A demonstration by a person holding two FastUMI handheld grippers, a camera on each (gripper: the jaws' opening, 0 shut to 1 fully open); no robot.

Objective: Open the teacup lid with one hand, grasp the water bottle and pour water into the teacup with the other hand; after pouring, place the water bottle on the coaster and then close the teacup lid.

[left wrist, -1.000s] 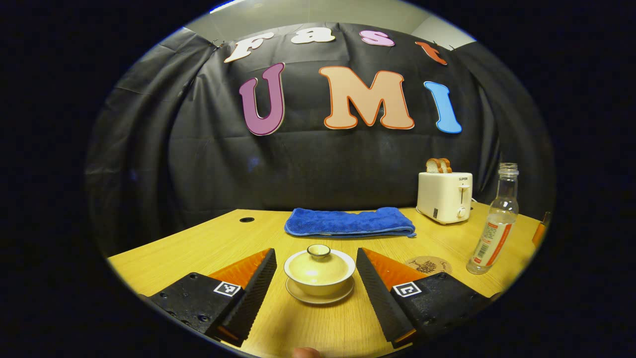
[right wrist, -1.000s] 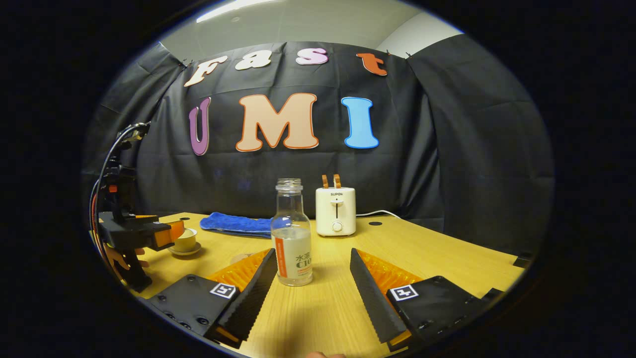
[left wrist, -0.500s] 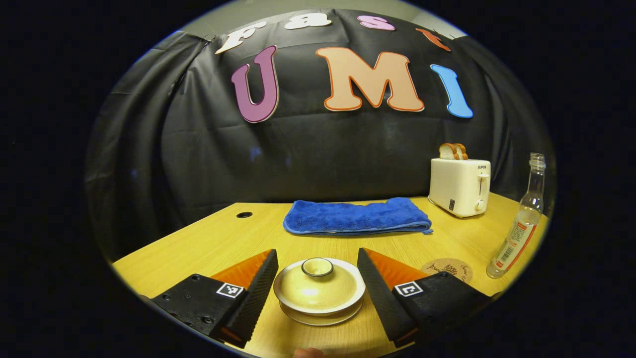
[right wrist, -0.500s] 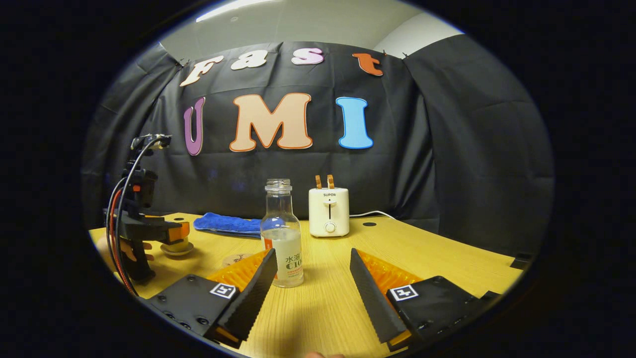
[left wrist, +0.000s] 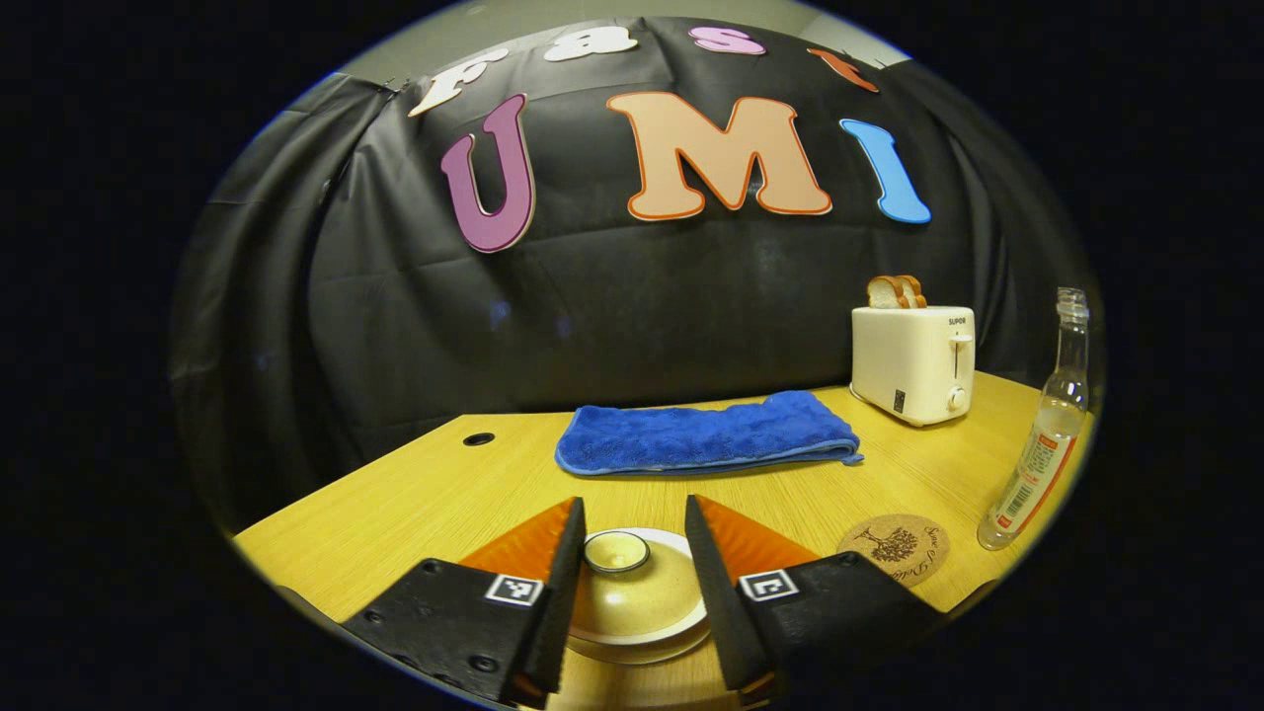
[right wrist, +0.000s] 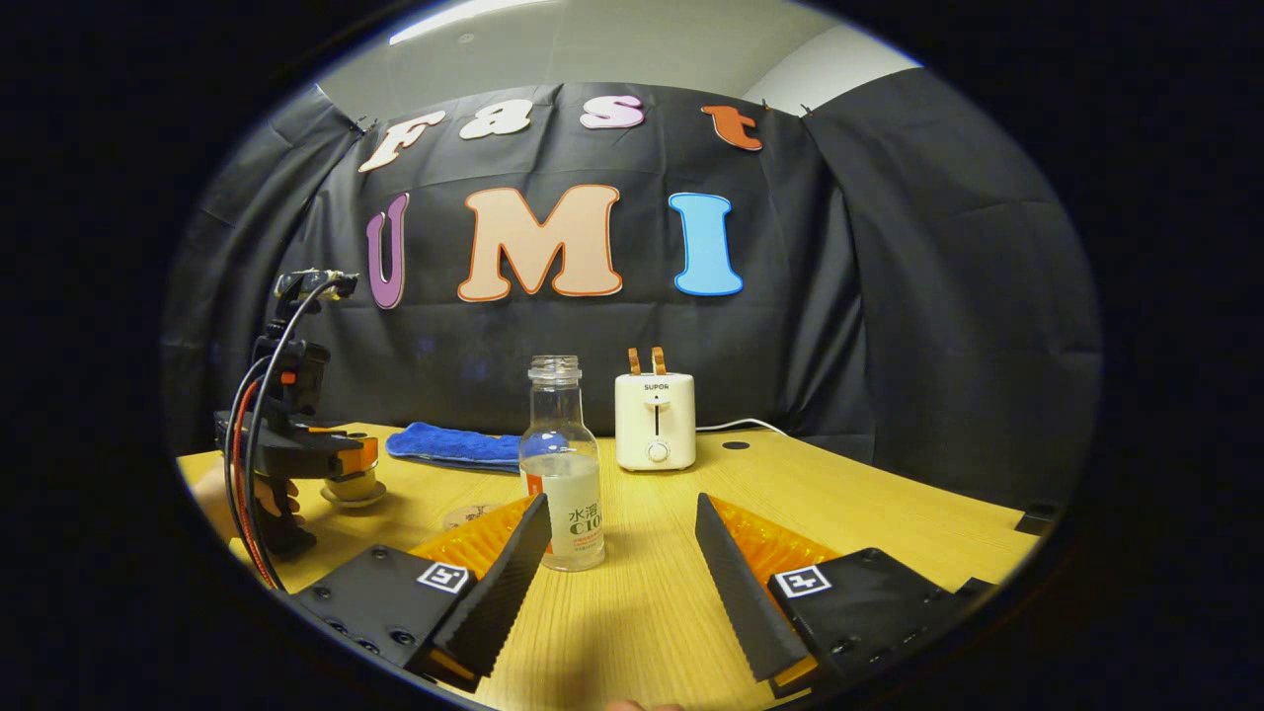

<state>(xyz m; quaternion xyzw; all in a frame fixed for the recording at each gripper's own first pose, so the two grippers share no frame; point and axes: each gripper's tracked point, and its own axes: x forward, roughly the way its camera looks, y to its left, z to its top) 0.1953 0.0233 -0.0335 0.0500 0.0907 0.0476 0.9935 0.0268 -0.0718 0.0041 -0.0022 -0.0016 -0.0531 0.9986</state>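
Observation:
A cream teacup with its lid (left wrist: 632,602) on sits on a saucer, low between my left gripper's (left wrist: 633,506) fingers. Those fingers have narrowed around the lid's knob (left wrist: 616,551); the left one is at the knob, and a small gap shows on the right. The clear water bottle (left wrist: 1047,444) stands uncapped at the far right, with a round cork coaster (left wrist: 894,548) beside it. In the right gripper view the bottle (right wrist: 563,494) stands just past my open right gripper (right wrist: 622,499), nearer its left finger. My left gripper (right wrist: 336,459) hovers over the teacup (right wrist: 354,486).
A folded blue towel (left wrist: 706,444) lies mid-table, and a white toaster (left wrist: 913,360) with bread stands at the back right on the wooden table (left wrist: 395,504). A hand (right wrist: 212,484) holds the left gripper's handle at the table's left edge.
My left gripper has moved forward and down over the teacup, and its fingers have closed in from wide open to near the lid's knob. The right gripper has hardly moved.

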